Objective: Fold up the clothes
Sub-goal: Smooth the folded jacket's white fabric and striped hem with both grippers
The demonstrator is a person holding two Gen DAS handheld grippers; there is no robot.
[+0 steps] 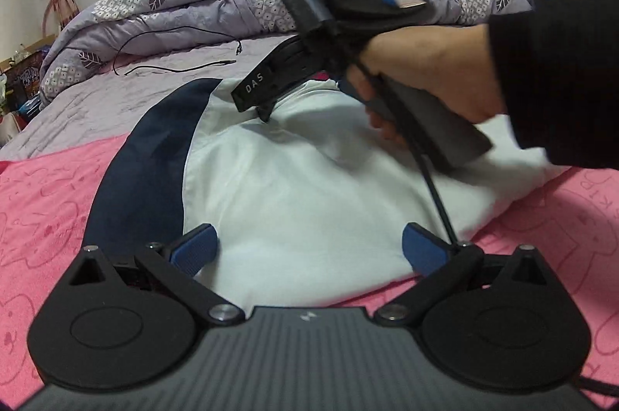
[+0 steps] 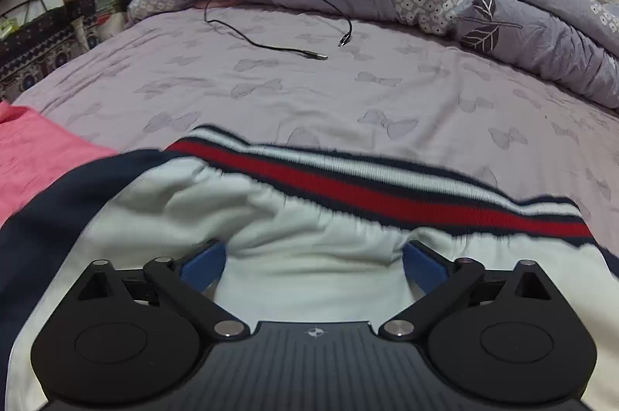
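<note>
The jacket (image 1: 294,202), white with a navy panel, lies on my pink towel (image 1: 42,202) on the bed (image 2: 348,90); both my left gripper (image 1: 309,248) and right gripper (image 2: 313,260) are spread wide over it, gripping nothing

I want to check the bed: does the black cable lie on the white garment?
No, the black cable lies apart from the white garment, farther up the purple sheet.

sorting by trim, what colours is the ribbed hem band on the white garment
Red, white and navy stripes on the hem band, clearest in the right wrist view.
</note>
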